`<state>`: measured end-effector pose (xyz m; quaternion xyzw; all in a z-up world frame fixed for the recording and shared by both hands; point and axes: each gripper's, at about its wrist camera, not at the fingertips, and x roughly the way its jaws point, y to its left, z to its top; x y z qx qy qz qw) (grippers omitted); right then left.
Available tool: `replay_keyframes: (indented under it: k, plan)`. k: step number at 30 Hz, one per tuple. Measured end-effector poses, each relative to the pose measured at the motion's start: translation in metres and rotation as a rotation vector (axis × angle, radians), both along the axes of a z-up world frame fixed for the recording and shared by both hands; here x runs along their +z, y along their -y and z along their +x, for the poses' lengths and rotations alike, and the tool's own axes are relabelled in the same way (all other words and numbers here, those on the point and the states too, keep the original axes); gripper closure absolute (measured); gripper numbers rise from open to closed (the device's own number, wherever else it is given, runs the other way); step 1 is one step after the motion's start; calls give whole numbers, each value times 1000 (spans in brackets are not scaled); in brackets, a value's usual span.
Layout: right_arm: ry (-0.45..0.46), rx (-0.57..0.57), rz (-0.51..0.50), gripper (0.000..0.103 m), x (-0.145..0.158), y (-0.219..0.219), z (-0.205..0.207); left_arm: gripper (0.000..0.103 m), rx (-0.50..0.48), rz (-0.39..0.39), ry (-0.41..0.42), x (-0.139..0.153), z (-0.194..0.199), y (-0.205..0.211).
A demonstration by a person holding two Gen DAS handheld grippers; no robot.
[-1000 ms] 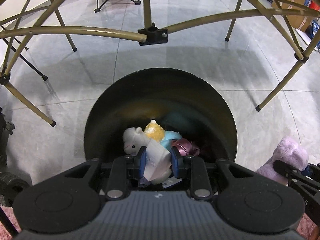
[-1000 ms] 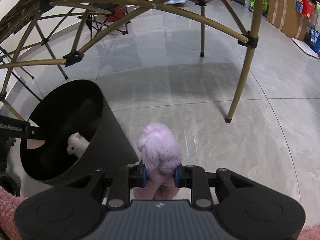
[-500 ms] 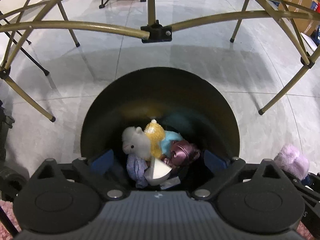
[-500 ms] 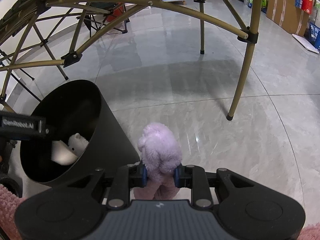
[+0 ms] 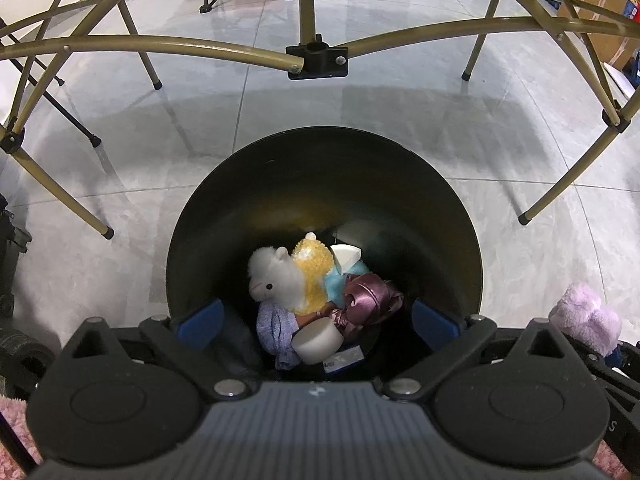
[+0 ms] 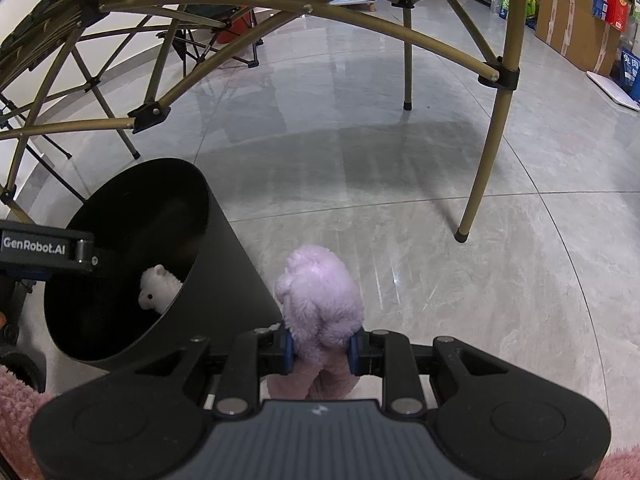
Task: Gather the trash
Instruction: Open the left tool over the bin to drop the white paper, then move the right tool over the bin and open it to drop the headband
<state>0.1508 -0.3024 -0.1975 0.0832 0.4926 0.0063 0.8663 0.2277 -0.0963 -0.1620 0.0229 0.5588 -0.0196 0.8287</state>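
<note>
**Hovering over the bin: left tool spread wide, right tool clamped on a plush**

Pointing steeply down into a black bin [image 5: 472, 248], the left tool [image 5: 318, 322] has just been opening its jaws, which now stand at their widest; nothing lies between the blue pads [image 5: 200, 322]. Directly below the gap, on the bin's bottom, rests a heap of collected items: a white alpaca plush [image 5: 274, 280], a yellow plush [image 5: 312, 270], a light-blue item [image 5: 340, 280], a mauve satin bow [image 5: 368, 296], a lavender cloth [image 5: 276, 326] and a white cup-shaped piece [image 5: 318, 342] nearest the tool. A white wedge [image 5: 345, 255] lies at the far side of the heap.

The right tool [image 6: 320, 350] is closed tight on a lilac plush [image 6: 320, 292], whose body rises above the pads. It is held just beside the bin [image 6: 224, 264], outside the rim, over the grey tiled floor [image 6: 400, 184]. Gold folding frame legs [image 6: 492, 136] stand beyond. A pink fleece sleeve [image 6: 20, 392] shows at the lower left edge.
</note>
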Motion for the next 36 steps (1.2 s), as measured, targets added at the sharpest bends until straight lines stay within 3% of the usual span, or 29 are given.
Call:
replay_keyframes:
  k: [17,36]
  plan:
    - [37,19,-8,80,17,-9,-10,0,-3,-3,37,11,-14,-12]
    - [155,81,-36,79,58,-49,-26,0,60,-13,143,39,-45,-63]
